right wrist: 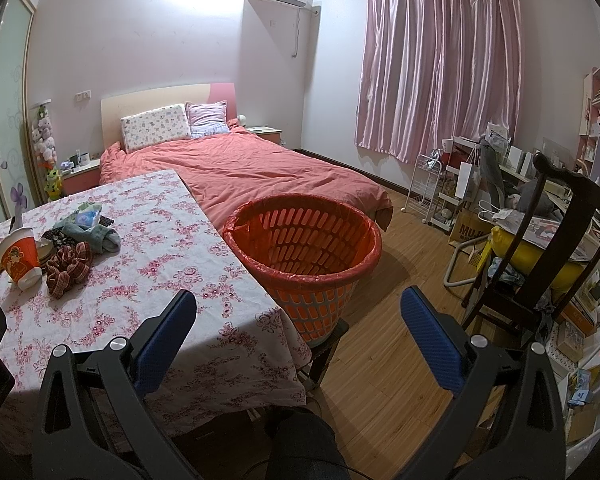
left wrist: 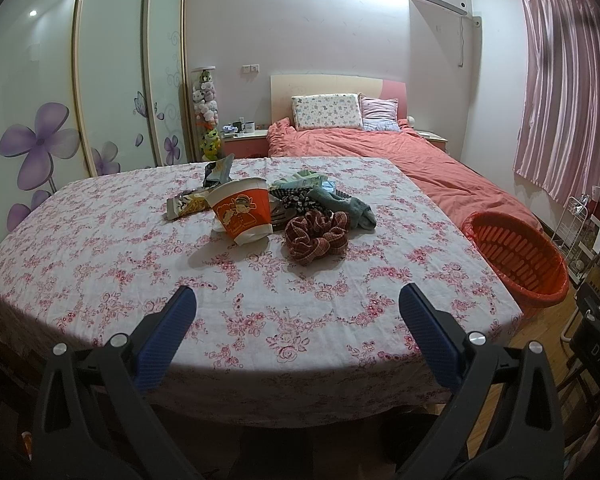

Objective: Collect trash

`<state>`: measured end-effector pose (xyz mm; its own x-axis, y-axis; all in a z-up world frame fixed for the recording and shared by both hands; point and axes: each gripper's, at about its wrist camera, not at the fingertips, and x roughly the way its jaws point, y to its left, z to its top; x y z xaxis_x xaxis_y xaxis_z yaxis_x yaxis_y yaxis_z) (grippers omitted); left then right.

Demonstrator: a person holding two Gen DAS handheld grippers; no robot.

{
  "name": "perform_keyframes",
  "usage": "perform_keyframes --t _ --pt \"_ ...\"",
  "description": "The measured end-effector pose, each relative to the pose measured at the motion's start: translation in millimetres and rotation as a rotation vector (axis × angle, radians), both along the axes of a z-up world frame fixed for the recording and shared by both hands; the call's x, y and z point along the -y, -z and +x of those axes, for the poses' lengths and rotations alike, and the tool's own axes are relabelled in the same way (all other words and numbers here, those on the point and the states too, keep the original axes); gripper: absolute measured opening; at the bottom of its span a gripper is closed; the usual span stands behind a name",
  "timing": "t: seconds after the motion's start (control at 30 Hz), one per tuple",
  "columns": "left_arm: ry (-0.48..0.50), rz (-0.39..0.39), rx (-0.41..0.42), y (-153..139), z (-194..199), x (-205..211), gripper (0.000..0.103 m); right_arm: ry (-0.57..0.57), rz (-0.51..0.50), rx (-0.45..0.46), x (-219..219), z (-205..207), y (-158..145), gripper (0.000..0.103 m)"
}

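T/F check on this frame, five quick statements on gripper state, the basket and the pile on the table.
1. Both grippers are open and hold nothing. True: left gripper and right gripper are spread and empty.
2. The orange basket stands on the table. False: it stands beside the table, on a low dark stand.
3. The basket is lined with a red bag. True.
4. The orange paper cup lies inside the basket. False: it lies tipped on the table.
5. A plaid scrunchie lies next to the cup. True.
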<state>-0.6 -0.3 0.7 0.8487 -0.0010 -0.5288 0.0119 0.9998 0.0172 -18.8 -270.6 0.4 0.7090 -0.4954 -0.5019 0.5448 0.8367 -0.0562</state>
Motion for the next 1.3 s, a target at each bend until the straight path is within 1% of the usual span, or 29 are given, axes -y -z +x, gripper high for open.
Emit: perform_keyframes --t 0.73,0.9,1.07,1.17,1.3 --pt "-0.004 0.006 -0.009 1.2 -2.5 2.2 0.099 -0.003 0.004 -0.001 2.3 2.8 1.9 0.101" --pt "-0.019 -0.002 -0.026 6.0 4.2 -2.7 0.099 -0.048 0.014 0.013 1.7 6.1 7.2 0.101" --pt "-0.046 -0.034 -0.075 10.1 26.1 -22.5 0.099 -0.126 0.052 0.02 1.7 17.1 12.4 0.101" --pt "-0.086 -0.054 -0.1 15.5 47.1 -40.0 0.099 -0.168 0.057 0.033 -0.2 26.0 14.2 0.101" --pt "-0.142 -0.054 -0.127 23.9 82.1 -60.9 0.099 -0.208 0.066 0.023 -4.0 40.1 13.4 0.101"
